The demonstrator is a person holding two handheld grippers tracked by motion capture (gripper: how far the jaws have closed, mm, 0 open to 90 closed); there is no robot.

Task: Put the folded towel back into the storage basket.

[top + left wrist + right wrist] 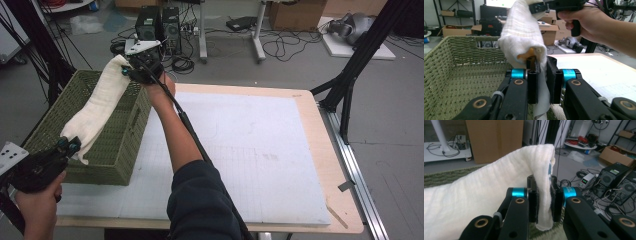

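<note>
Two grippers, left gripper (70,146) and right gripper (131,70), each clamped on one end of a white towel (97,111) stretched above the green woven basket (117,150); risk: uneven lowering may drape cloth over the basket rim

A white towel (486,202) is pinched between the two black jaws of the right gripper (544,202), clamped tight on a folded end of it. That end hangs down a little below the jaws, and the rest of the cloth is stretched away to the left in a long sagging band. A bit of blue can be seen on the fold near the top. A strip of green woven basket (446,176) is seen just behind the cloth. Further back, a big cardboard box (495,138) is parked on the floor, and a couple of computer towers (621,185) with loose cables are seen on the right.
</note>
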